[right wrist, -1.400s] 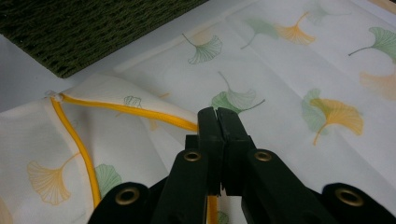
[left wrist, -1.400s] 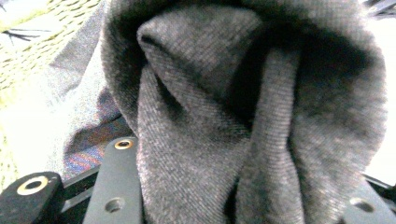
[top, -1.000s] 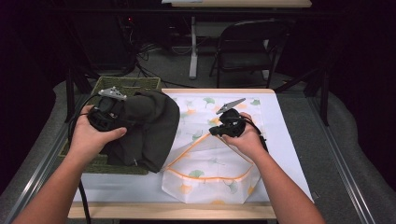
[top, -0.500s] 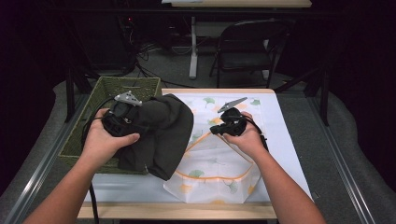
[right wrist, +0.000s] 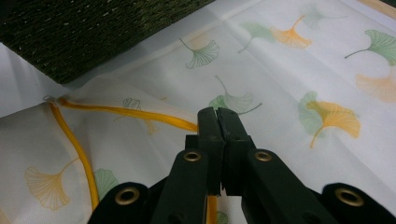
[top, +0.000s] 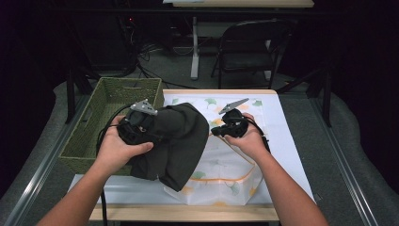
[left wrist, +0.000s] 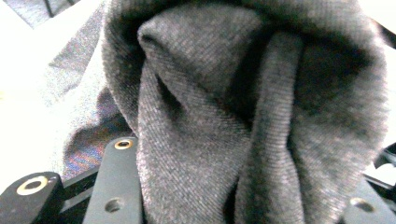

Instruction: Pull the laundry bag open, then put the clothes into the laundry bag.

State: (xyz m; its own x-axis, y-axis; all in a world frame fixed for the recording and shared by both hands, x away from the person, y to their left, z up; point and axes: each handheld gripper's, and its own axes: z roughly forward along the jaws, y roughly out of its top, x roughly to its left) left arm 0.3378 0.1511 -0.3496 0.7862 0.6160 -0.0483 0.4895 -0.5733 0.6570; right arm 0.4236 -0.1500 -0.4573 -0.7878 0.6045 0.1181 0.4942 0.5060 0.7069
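The left gripper clamps the dark garment, hanging just at nine o'clock of the laundry bag's mouth, whose yellow rim the right gripper pinches shut.

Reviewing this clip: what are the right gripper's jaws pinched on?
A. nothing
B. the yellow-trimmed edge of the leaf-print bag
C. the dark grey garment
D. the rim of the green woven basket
B: the right gripper has its jaws shut on the yellow trim at the mouth of the leaf-print bag, apart from the basket and the garment.
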